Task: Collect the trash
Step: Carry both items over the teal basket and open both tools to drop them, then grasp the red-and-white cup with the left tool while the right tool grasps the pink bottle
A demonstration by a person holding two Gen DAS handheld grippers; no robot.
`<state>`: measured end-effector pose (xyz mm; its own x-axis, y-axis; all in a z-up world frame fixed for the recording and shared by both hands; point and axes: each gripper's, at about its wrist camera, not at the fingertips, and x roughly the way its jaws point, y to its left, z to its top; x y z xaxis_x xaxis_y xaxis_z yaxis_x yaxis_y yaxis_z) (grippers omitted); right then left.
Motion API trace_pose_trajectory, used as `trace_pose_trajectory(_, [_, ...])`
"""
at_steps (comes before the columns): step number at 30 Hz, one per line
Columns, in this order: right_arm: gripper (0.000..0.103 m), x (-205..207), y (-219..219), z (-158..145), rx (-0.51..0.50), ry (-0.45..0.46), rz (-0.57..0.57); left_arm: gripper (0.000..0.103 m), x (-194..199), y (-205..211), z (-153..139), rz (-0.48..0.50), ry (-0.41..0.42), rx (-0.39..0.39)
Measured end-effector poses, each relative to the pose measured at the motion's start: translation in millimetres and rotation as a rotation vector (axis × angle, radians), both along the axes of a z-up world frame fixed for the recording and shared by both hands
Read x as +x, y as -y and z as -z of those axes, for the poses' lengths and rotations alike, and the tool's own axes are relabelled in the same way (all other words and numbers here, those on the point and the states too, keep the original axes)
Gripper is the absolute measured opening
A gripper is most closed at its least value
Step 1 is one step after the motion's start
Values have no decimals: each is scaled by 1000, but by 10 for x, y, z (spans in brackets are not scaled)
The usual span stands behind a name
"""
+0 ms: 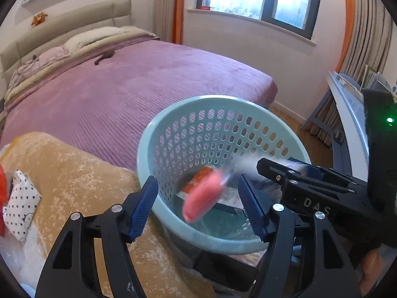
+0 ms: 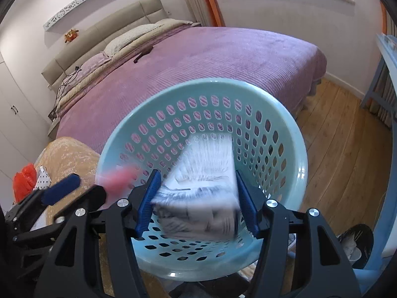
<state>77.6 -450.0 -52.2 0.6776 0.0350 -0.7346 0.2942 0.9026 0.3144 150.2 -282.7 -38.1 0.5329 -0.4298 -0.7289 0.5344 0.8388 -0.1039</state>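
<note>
In the lower middle of both views sits the pale blue basket, where trash is being dropped. The left gripper stands released, a blurred pink packet loose between its jaws above the basket floor. The right gripper grasps a white plastic-wrapped pack over the basket; next it likely must let go. Only the left view shows the orange wrapper lying inside.

A: What blocks the basket mouth?
B: A white packet fills the right gripper's span; a pink item hangs between the left gripper's parted fingers. The far side stays clear.
</note>
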Motion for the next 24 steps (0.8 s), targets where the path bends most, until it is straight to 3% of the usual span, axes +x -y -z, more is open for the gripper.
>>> trace_pose_trajectory(12, [57, -303, -206, -369, -21, 94, -29, 65, -345, -483, -388, -49, 49, -150])
trace_pose_trajectory(24, [57, -505, -1119, -894, -54, 217, -233, 65, -892, -1502, -786, -232, 152, -203])
